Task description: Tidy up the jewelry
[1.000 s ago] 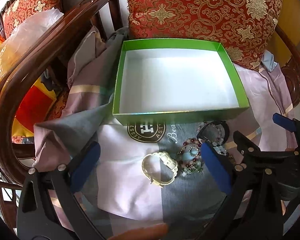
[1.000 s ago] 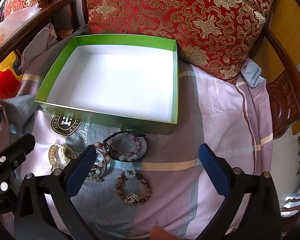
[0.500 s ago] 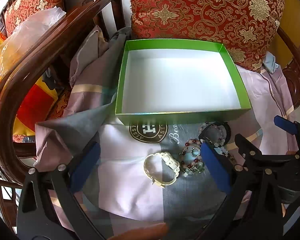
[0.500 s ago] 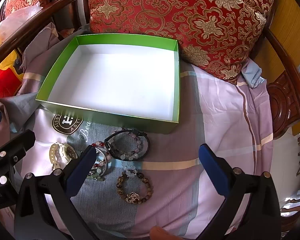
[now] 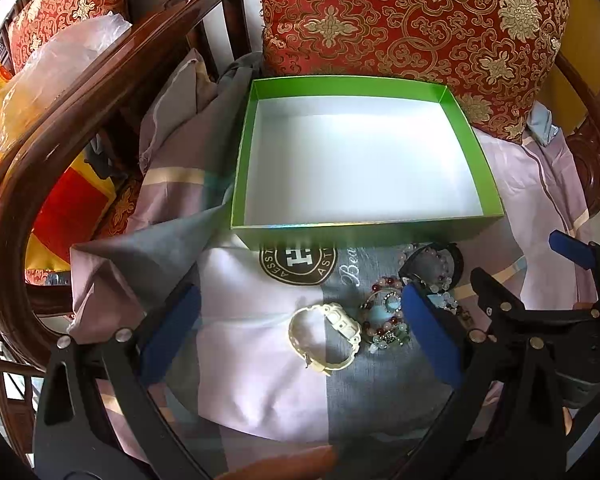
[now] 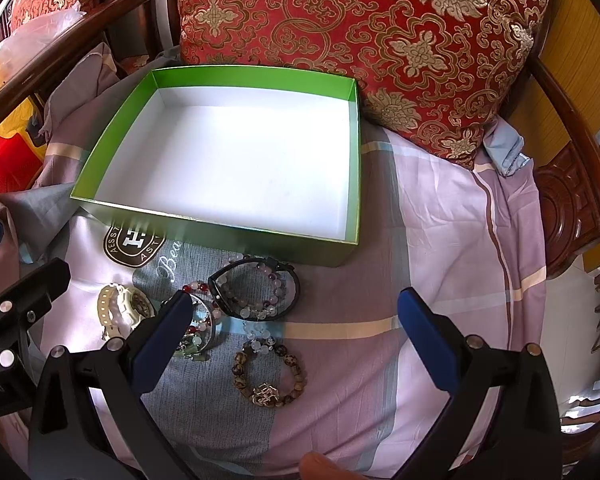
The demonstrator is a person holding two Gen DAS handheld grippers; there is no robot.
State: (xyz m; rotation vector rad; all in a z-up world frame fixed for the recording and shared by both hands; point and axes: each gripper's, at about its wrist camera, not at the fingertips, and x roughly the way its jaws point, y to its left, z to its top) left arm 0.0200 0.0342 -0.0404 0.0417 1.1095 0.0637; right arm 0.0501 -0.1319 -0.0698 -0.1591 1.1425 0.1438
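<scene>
Both grippers' blue-padded fingers spread wide, holding nothing: left gripper (image 5: 300, 320) above cream plastic watch (image 5: 324, 338), right gripper (image 6: 296, 328) above brown wooden bead bracelet (image 6: 269, 376); empty green cardboard box (image 6: 216, 212) beyond.

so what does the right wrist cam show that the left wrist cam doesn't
Only the right wrist view shows the brown bead bracelet with its gold charm. Only the left wrist view shows the white bracelet whole and unblocked between the open left gripper fingers. Both show the empty green box, the red cushion and the black bangle.
</scene>
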